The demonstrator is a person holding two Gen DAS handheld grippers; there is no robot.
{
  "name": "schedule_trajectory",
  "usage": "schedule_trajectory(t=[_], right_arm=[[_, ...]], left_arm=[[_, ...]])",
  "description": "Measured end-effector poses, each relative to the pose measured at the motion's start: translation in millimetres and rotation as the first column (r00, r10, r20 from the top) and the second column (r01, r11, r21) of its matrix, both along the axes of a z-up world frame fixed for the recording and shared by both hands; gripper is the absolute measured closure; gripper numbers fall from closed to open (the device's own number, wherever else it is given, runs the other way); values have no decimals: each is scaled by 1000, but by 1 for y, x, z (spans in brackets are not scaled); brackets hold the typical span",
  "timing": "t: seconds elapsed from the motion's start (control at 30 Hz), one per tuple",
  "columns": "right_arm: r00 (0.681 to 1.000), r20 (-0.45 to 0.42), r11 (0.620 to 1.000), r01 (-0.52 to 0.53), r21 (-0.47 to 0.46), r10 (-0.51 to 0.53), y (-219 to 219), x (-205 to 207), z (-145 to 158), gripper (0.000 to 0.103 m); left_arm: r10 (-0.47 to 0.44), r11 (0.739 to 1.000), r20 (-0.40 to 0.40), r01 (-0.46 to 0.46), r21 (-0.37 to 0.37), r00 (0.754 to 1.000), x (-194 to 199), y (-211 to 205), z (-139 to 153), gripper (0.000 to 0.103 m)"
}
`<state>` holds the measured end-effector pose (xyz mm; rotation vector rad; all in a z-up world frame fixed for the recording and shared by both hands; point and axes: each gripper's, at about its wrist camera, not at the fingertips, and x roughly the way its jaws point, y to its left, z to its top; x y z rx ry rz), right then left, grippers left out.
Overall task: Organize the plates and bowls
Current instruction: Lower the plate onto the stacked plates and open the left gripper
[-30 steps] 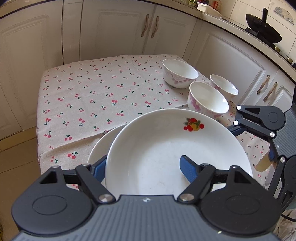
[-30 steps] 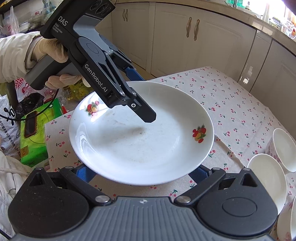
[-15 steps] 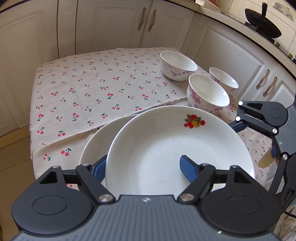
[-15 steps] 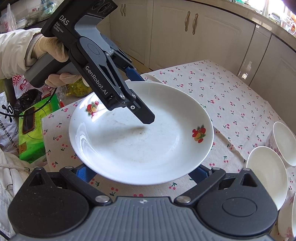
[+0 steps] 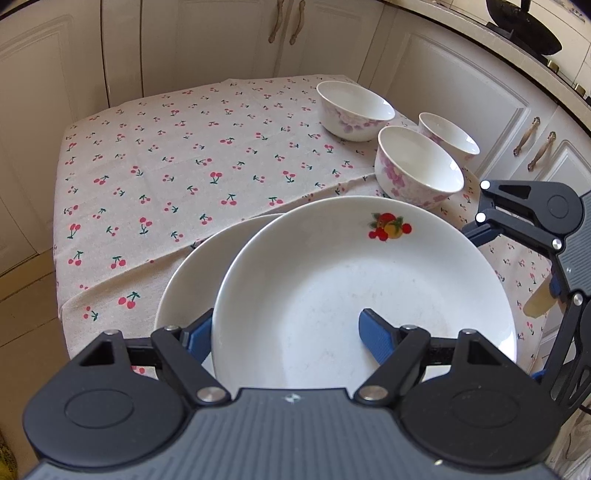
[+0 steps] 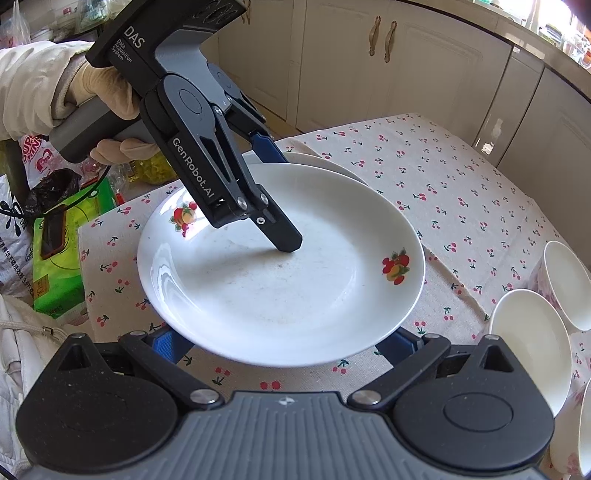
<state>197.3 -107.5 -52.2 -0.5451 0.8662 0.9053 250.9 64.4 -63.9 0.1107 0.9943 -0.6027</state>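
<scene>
The fruit-print plate (image 5: 332,280), clamped by the left hand-held gripper (image 5: 284,334), has shifted over the cherry tablecloth (image 5: 166,166).

I see a table under a cherry-print tablecloth (image 5: 192,155), and everything else sits around it. Cream cabinet doors (image 5: 229,40) with bronze handles stand behind it. A dark wok (image 5: 524,22) rests on the counter to its right. Beige floor tiles (image 5: 26,295) lie along its left edge. Daylight glares from beyond its far right corner (image 6: 554,26).
</scene>
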Motion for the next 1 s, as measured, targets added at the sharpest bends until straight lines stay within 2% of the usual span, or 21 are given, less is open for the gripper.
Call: schedule_trajectory(t=[0.47, 0.77, 1.0], right_arm=[[1000, -9, 1000, -13, -13, 13, 4, 3, -1, 0], [1000, -8, 1000, -10, -25, 10, 10, 3, -5, 0], [1000, -13, 1000, -3, -23, 2, 15, 5, -8, 0]], left_arm=[[-38, 998, -26, 39, 48, 999, 2, 4, -1, 23], [-46, 998, 35, 44, 35, 998, -2, 12, 15, 23], [-47, 999, 63, 46, 12, 997, -8, 14, 14, 23]])
